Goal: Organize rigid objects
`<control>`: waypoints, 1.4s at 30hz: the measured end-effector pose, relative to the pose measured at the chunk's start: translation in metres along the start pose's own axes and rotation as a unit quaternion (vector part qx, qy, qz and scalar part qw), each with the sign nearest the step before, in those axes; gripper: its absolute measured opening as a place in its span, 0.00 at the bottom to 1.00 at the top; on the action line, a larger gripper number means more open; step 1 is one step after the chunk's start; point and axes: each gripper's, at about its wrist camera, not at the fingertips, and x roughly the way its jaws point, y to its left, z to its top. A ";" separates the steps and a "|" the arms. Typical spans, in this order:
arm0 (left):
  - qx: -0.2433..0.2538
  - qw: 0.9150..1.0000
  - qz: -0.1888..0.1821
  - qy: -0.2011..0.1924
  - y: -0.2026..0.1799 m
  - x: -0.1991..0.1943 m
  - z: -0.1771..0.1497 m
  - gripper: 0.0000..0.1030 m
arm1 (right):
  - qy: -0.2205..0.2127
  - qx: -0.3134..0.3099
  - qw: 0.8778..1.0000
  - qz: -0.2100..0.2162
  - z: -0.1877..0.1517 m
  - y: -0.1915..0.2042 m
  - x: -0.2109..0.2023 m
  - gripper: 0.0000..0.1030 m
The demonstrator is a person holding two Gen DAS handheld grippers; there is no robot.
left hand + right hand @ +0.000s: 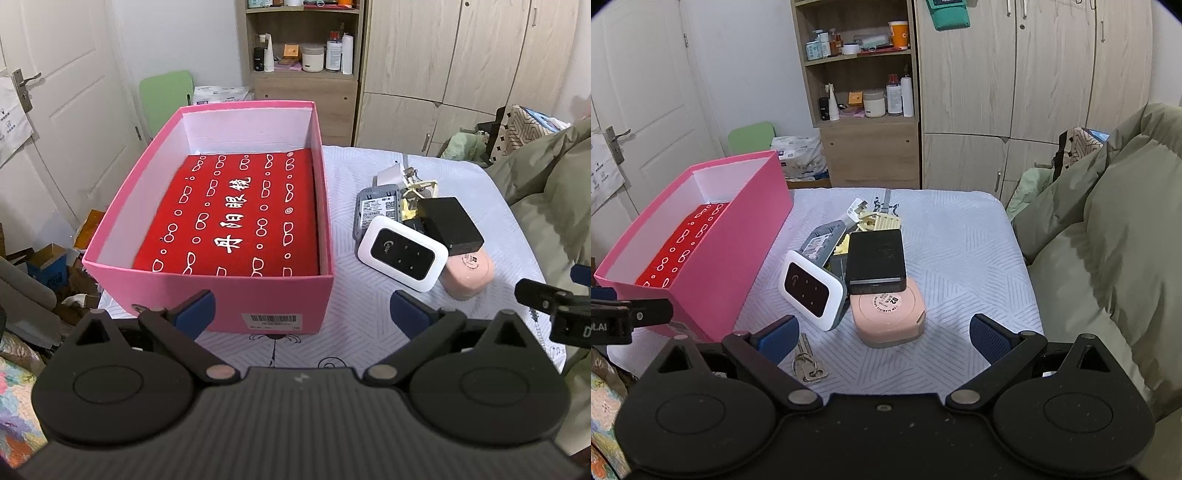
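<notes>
Pink box (236,299) beside gadget pile (857,266), both tongs spread.

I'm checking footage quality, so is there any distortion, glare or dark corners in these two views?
Left wrist view: fisheye bends the wardrobe and door; sharp, even light, no glare on the pink box. Right wrist view: same bending, dark vignette in the top corners, soft shadow beside the pink case.

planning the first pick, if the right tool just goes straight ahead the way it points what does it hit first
Most likely the pink round case, the nearest item of the pile between the open right tool fingers. The keys lie off to the left. Depth is hard to judge.
</notes>
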 end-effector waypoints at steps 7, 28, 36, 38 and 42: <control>0.000 1.000 -0.001 -0.011 0.000 0.000 0.000 1.00 | -0.009 -0.004 1.000 0.000 0.000 0.002 -0.007 0.98; -0.011 1.000 -0.006 -0.005 0.010 0.011 -0.005 1.00 | -0.001 -0.016 1.000 0.001 0.001 0.010 -0.001 0.98; 0.008 1.000 -0.010 0.008 0.009 0.013 -0.002 1.00 | 0.000 -0.015 1.000 0.019 0.004 0.012 0.000 0.98; 0.019 1.000 -0.016 0.010 0.009 0.013 -0.001 1.00 | 0.001 -0.012 0.999 0.029 0.003 0.013 -0.001 0.98; 0.032 0.999 -0.034 0.016 0.010 0.014 0.000 1.00 | -0.002 -0.019 1.000 0.023 0.002 0.019 0.000 0.98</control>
